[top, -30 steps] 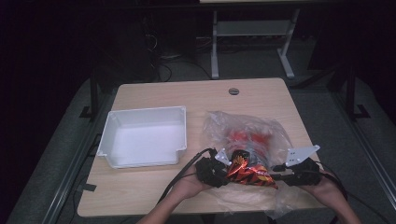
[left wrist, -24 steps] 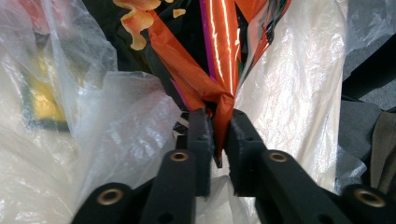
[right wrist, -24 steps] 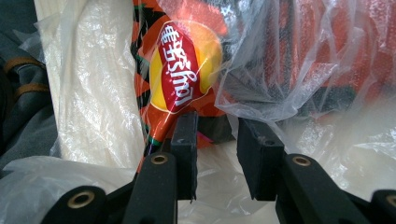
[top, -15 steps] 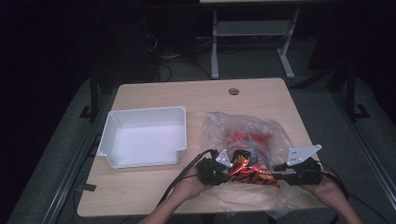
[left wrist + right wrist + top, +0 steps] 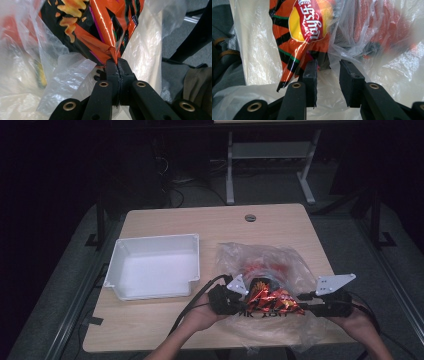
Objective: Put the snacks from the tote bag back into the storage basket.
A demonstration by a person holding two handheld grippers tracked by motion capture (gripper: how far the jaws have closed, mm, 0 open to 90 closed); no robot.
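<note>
Orange snack packet [image 5: 270,301] pinched at the clear plastic bag's [image 5: 280,257] mouth, near the table's front edge.

Left gripper [image 5: 117,65], jaws just closed, clamps its crimped end; right gripper [image 5: 327,75] stands parted beside it. Best lifted slowly, keeping the film free.

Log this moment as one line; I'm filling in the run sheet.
left tongs: shut on snack bag corner | right tongs: open at bag's other end | clear plastic bag: underneath | white tray: empty
</note>
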